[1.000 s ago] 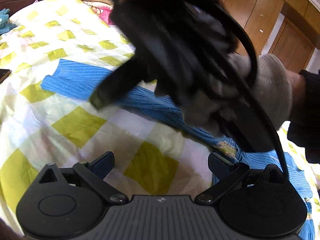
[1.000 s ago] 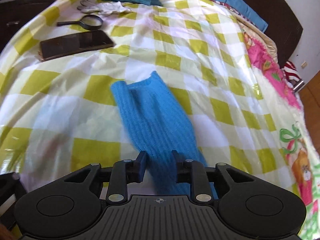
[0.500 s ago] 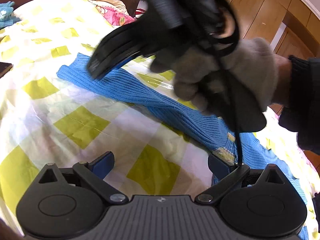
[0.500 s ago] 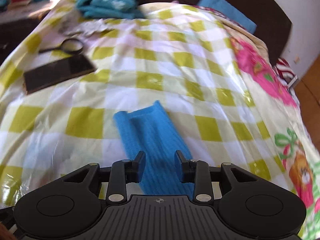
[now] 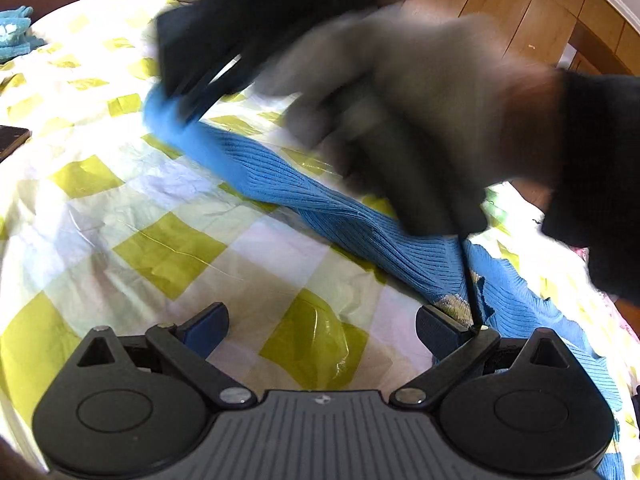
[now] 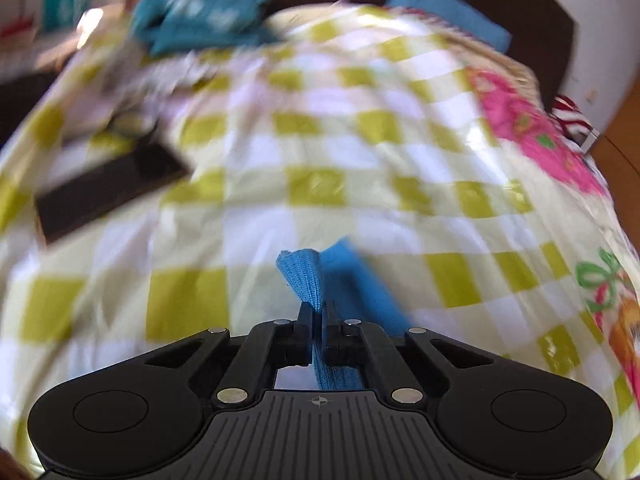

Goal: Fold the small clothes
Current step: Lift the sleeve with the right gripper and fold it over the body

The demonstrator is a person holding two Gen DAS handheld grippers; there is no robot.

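Observation:
A blue ribbed knit garment (image 5: 340, 208) lies stretched across the yellow-and-white checked bed cover (image 5: 168, 248). My left gripper (image 5: 320, 328) is open and empty, low over the cover, with its right finger beside the garment's wider part. My right gripper (image 6: 318, 316) is shut on the end of the garment's blue sleeve (image 6: 304, 276), which sticks up between its fingers. In the left wrist view the right gripper (image 5: 188, 92) and its gloved hand (image 5: 400, 112) show blurred, lifting the sleeve end off the bed.
A dark flat phone (image 6: 112, 192) and a magnifying glass (image 6: 132, 122) lie on the cover at left. Teal folded cloth (image 6: 196, 20) lies at the far end. A pink patterned blanket (image 6: 532, 120) runs along the right edge, with wooden floor (image 5: 500, 8) beyond.
My right gripper has closed on the sleeve end and is lifting it; a second ago its fingers stood apart over the sleeve. My left gripper has stayed open in place.

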